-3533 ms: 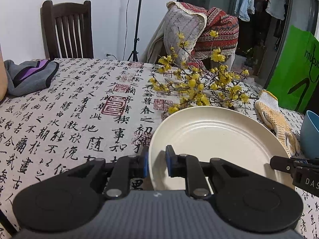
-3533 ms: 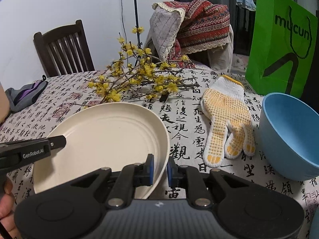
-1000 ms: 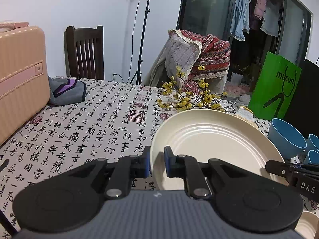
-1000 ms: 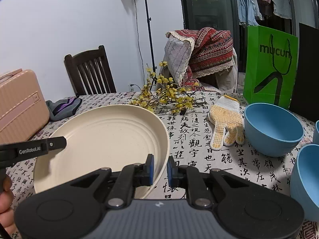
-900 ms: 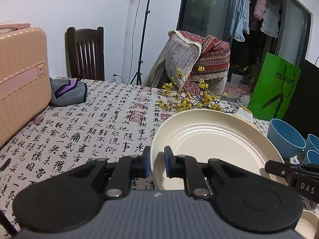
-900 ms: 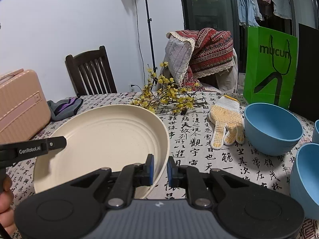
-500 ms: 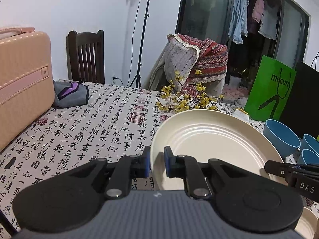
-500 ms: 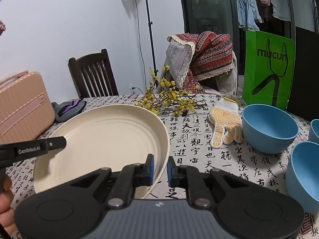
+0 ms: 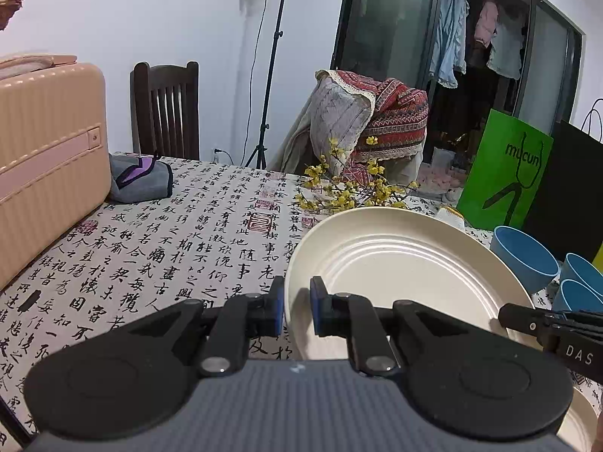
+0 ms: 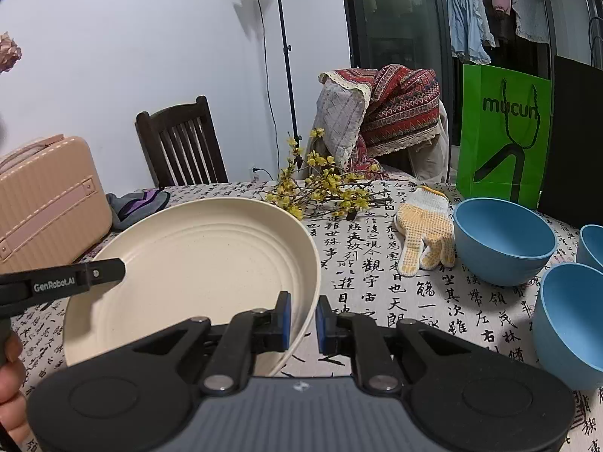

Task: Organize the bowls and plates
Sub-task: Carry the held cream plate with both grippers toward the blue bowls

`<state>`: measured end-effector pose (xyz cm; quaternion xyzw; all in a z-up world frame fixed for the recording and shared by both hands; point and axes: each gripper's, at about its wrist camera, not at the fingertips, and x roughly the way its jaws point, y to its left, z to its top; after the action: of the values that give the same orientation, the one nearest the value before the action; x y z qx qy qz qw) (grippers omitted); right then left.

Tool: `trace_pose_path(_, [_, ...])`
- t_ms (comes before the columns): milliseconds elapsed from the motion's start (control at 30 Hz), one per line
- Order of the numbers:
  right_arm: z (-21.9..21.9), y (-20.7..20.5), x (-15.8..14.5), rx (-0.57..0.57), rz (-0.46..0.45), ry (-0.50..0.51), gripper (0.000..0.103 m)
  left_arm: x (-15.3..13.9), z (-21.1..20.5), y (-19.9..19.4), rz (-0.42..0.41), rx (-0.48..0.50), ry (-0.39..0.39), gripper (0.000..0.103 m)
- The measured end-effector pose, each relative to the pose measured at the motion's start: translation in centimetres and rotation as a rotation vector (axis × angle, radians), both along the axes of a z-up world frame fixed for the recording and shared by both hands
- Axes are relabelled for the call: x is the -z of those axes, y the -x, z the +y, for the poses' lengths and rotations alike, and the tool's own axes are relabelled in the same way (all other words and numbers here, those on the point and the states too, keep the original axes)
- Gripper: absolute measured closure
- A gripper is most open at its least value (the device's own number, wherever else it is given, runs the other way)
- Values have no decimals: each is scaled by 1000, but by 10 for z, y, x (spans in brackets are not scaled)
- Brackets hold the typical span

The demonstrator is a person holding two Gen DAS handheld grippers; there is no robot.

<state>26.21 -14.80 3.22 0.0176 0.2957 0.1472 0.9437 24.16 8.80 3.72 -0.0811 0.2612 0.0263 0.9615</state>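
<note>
Cream plate [image 9: 399, 263] hangs above the cloth [image 9: 181, 233], pinched at opposite rims by both tongs. Far left of the left tongs [image 9: 296, 310] stands a pink case [image 9: 45, 158], with a grey pouch [image 9: 139, 180] beyond it. The left tongs are clenched on the plate's left rim, blue pads either side of the edge. Ahead of them lie yellow flowers [image 9: 350, 192]. The right tongs [image 10: 303, 318] grasp the plate's right rim the same way. Just right of them lies a dotted glove [image 10: 424, 231], then three blue bowls [image 10: 503, 239] standing on the cloth. A pale dish [image 9: 574, 423] sits low by the right tongs, seemingly another plate.
</note>
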Motion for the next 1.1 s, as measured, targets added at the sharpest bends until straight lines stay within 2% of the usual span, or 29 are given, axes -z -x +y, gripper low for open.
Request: trace_pose_path(1100, [-12,41,0,2,-10,-31,90,-6,-8,47,-20,5,-7,90])
